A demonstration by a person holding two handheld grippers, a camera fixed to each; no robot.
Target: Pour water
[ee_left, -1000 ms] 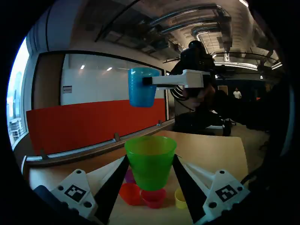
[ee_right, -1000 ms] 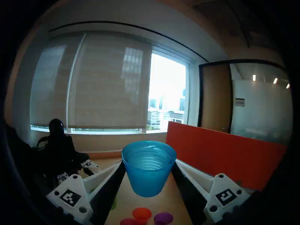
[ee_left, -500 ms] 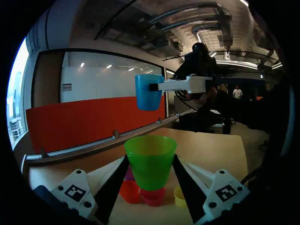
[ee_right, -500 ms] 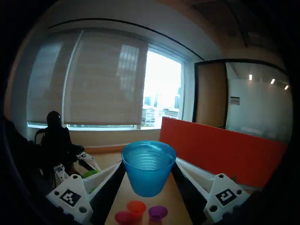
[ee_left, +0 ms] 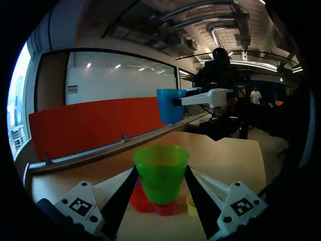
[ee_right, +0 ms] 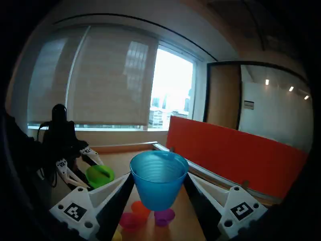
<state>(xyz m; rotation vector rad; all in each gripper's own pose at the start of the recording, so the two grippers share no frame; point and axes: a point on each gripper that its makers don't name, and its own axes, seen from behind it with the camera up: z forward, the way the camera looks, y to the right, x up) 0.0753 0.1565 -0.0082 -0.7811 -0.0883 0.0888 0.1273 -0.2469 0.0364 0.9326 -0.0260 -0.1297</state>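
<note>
In the left gripper view my left gripper (ee_left: 161, 182) is shut on a green cup (ee_left: 161, 172), held upright above the wooden table (ee_left: 224, 154). Farther off and higher hangs the blue cup (ee_left: 169, 105), pinched by the right gripper's white fingers (ee_left: 200, 97). In the right gripper view my right gripper (ee_right: 159, 186) is shut on that blue cup (ee_right: 159, 182), upright, its inside showing ribbed walls. Off to the left in that view is the green cup (ee_right: 99, 175) in the left gripper (ee_right: 82, 170), with a person's dark hand behind it.
Small cups stand on the table below: red (ee_left: 139, 199), pink (ee_left: 164, 209) and yellow (ee_left: 192, 205), with orange (ee_right: 140, 209), pink (ee_right: 130, 221) and purple (ee_right: 163, 217) ones in the right gripper view. An orange partition (ee_left: 96, 120) runs along the table's far edge. A window (ee_right: 170, 94) lies beyond.
The blue cup has come down and moved right in the left gripper view, closer to the green cup's level. The right gripper view has dipped, so the table, small cups and green cup show more.
</note>
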